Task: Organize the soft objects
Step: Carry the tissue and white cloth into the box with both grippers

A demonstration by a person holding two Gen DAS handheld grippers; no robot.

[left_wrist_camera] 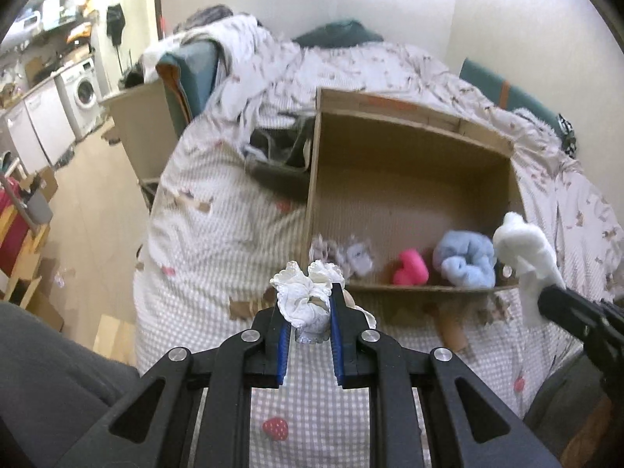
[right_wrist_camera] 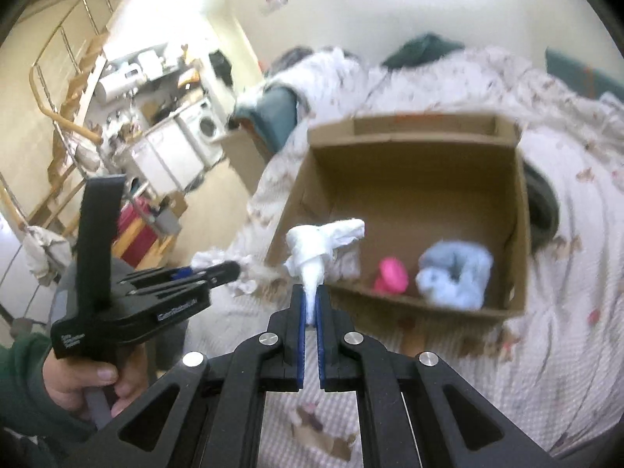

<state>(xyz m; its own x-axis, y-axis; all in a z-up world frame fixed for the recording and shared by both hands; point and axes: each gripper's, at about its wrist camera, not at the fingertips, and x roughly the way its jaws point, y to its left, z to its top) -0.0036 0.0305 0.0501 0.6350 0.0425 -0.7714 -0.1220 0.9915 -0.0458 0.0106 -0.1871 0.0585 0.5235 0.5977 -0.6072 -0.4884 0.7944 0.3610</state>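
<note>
An open cardboard box (left_wrist_camera: 409, 144) lies on the bed and holds a pink soft item (left_wrist_camera: 409, 267), a light blue rolled cloth (left_wrist_camera: 464, 259) and a small patterned cloth (left_wrist_camera: 351, 255). My left gripper (left_wrist_camera: 310, 304) is shut on a white frilly sock (left_wrist_camera: 304, 292), just short of the box's near wall. My right gripper (right_wrist_camera: 311, 296) is shut on a white rolled sock (right_wrist_camera: 319, 245), held above the box's near left corner (right_wrist_camera: 296, 210). The right gripper also shows in the left wrist view (left_wrist_camera: 546, 296), with its sock (left_wrist_camera: 522, 245). The left gripper shows in the right wrist view (right_wrist_camera: 230, 267).
The bed has a checked, strawberry-print cover (left_wrist_camera: 234, 234) and a crumpled duvet (left_wrist_camera: 273, 62) behind the box. A dark bag (left_wrist_camera: 280, 156) lies left of the box. The floor (left_wrist_camera: 89, 202), a washing machine (left_wrist_camera: 84, 93) and cluttered shelves are at the left.
</note>
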